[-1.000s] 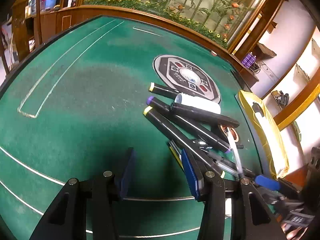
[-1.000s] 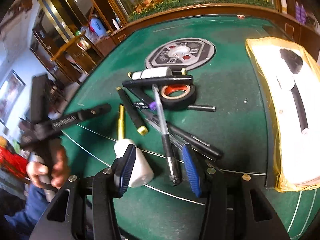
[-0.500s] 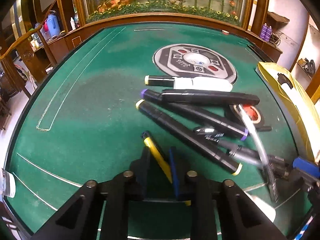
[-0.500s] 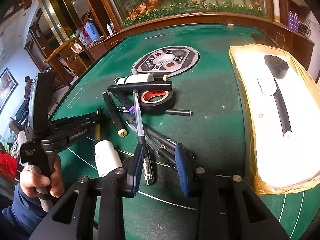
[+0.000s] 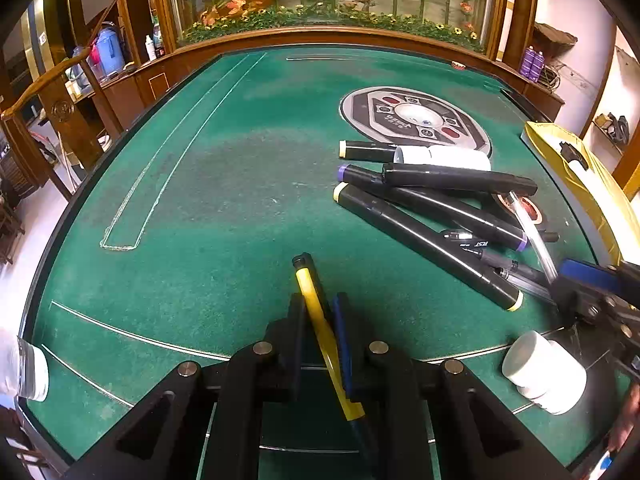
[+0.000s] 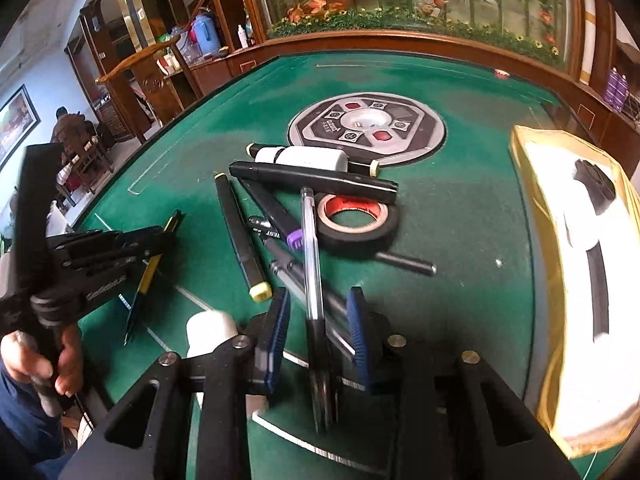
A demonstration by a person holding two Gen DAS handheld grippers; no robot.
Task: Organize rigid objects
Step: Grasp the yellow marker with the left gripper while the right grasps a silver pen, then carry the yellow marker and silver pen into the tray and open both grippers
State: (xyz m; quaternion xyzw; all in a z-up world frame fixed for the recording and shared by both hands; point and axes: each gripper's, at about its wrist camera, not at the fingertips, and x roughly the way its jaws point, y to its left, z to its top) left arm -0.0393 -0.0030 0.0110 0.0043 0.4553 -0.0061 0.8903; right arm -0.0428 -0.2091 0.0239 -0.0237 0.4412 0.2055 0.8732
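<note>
My left gripper is shut on a yellow and black pen, which sticks out forward between the pads; it also shows in the right wrist view. My right gripper is partly open, with its jaws on either side of a clear ballpoint pen that lies on a pile of black markers. The pads do not touch the pen. A roll of black tape and a white tube lie in the same pile.
A white bottle lies near the front edge of the green felt table. A yellow bag holding black and white items lies at the right. A round grey panel sits mid-table. A white-capped jar is at far left.
My left gripper closed on the yellow pen and now holds it. My right gripper moved forward over the clear pen and narrowed its jaws around it.
</note>
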